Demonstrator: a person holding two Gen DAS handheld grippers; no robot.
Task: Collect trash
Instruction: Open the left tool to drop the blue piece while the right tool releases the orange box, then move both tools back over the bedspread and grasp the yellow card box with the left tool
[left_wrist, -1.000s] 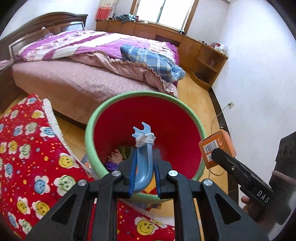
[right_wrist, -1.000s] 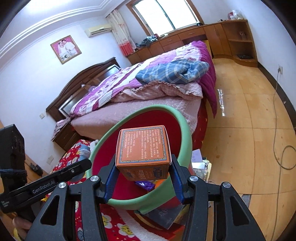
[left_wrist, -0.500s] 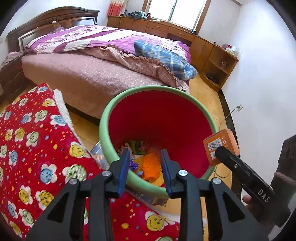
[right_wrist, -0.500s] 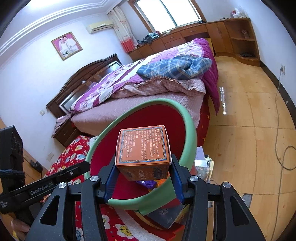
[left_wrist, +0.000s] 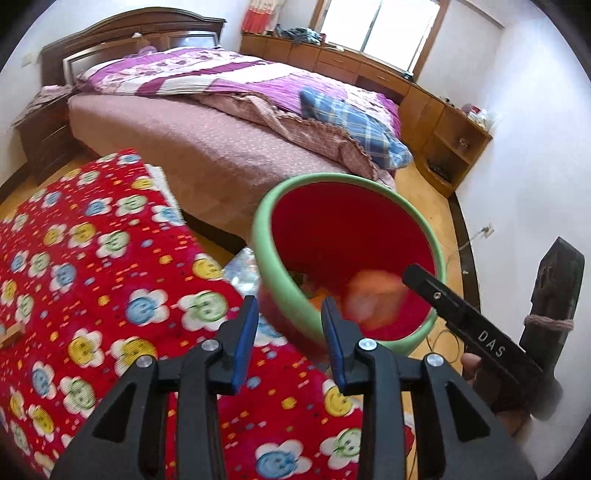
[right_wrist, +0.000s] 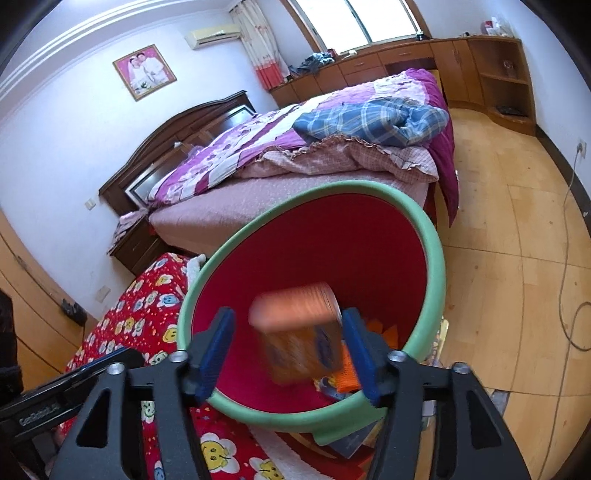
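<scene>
My right gripper (right_wrist: 288, 347) is opening over the bin (right_wrist: 434, 258), and the orange box (right_wrist: 301, 328) between its blue pads is blurred and tipping, a gap showing on its left side, so I judge it is slipping free and dropping into the red hollow at the lower middle of the right view. To do this well I keep the gripper centred above the mouth, let the pads spread fully, and hold level until the box clears them, since a cardboard corner could catch on a pad or bounce off the rim. My left gripper (left_wrist: 290, 332) stands partly open with nothing between its pads, low in the left view beside the bin (left_wrist: 266, 258). The bin is round, with a thick smooth green rim and a glossy red inside; crumpled orange scraps (right_wrist: 349, 378) lie at its bottom. The box is stiff printed cardboard with square edges. The red blanket (left_wrist: 92, 258) with smiling flowers looks soft and napped.
</scene>
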